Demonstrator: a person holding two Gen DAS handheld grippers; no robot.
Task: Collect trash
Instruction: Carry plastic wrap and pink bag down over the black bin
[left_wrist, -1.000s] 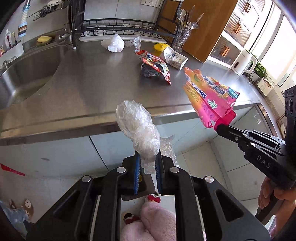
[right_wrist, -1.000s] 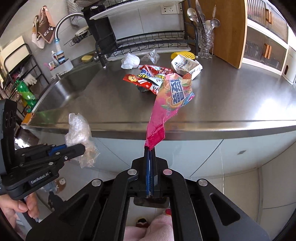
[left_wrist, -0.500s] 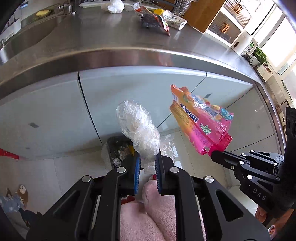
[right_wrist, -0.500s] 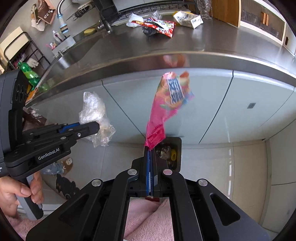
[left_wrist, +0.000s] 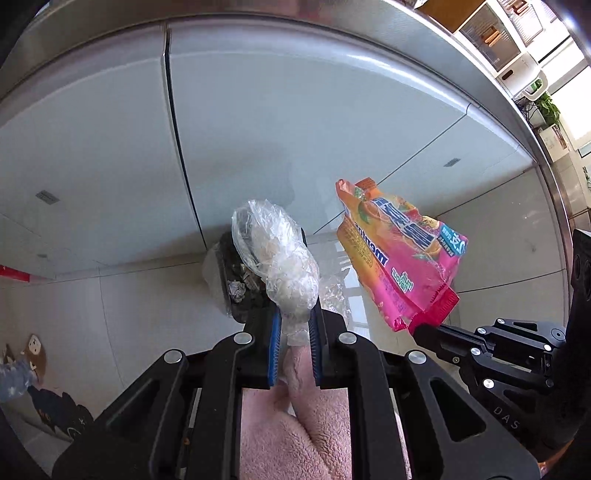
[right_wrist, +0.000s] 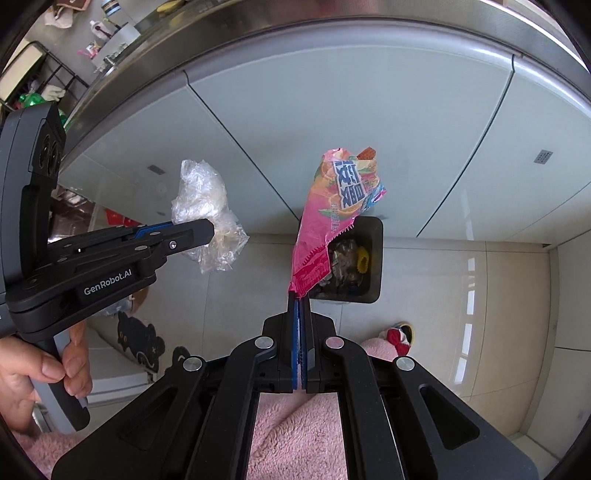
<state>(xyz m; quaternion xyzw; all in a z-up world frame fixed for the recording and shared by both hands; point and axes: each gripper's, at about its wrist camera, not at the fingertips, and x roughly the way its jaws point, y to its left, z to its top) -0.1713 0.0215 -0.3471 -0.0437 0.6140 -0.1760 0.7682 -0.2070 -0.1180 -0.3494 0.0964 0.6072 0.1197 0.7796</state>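
Wrapper (right_wrist: 334, 218): pink candy bag, pinched at its red crimped end by my right claw (right_wrist: 300, 306), pads (right_wrist: 294, 332) closed flat on it. Long axis runs up and away from the claw, leaning slightly right, the open torn end topmost. Held in the air above the bin (right_wrist: 364, 266). In the left view the wrapper (left_wrist: 399, 254) stands broadside, print upside down.

Film (left_wrist: 275, 266): crumpled clear plastic wad, gripped at its lower neck by my left claw (left_wrist: 294, 332), pads (left_wrist: 274, 343) closed on it but held apart by the bulk. Long axis upright along the fingers. In the right view the film (right_wrist: 205, 210) hangs well left of the bin.

Hidden: the wrapper covers the bin's left rim; in the left view the film masks most of the bin (left_wrist: 236, 284). Contents read only as crumpled scraps, one yellow. Counter (right_wrist: 332, 22) top out of sight, only its steel edge shows.

Room: cabinet doors (right_wrist: 258, 110) stand just behind the bin; open tiled floor (right_wrist: 461, 295) to its right and in front. Wrapper and film are well apart.
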